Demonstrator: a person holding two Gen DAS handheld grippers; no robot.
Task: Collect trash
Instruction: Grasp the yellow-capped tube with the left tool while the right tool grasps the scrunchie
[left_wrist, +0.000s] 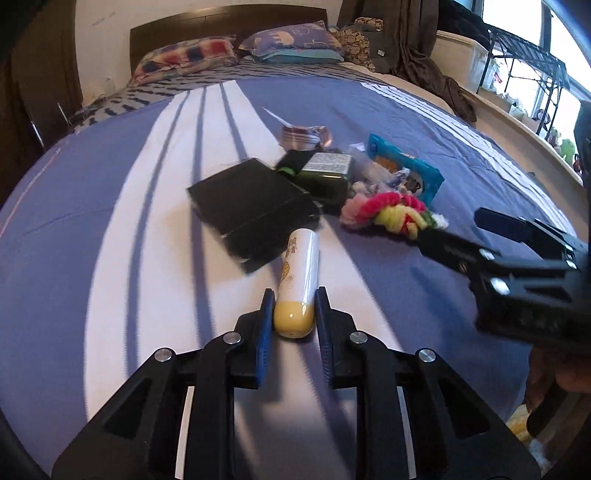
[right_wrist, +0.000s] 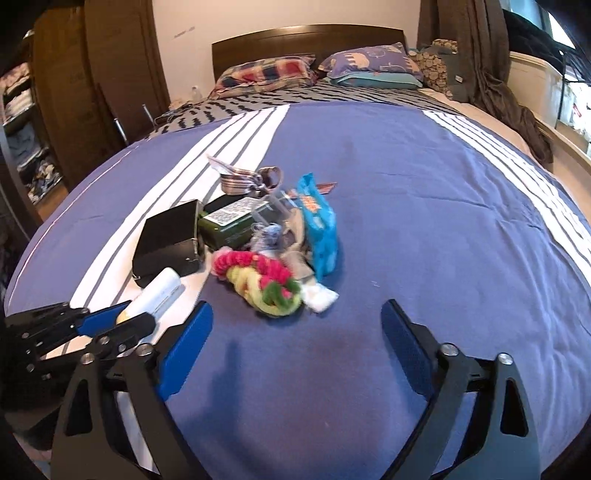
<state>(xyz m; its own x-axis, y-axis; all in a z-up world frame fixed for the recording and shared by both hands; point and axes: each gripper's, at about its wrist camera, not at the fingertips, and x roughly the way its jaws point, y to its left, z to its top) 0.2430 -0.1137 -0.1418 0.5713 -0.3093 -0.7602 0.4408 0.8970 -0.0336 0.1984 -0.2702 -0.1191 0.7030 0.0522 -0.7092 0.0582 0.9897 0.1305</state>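
A white tube with a yellow cap lies on the bed, and my left gripper is shut on its capped end. The tube also shows in the right wrist view. Behind it lies a pile: a black box, a green packet, a blue wrapper, a pink and yellow fluffy rope and a roll of tape. My right gripper is open and empty, a short way in front of the fluffy rope. It shows at the right of the left wrist view.
The bed has a blue cover with white stripes. Pillows lie at the headboard. A wardrobe stands to the left. A window ledge with a rack runs along the right side.
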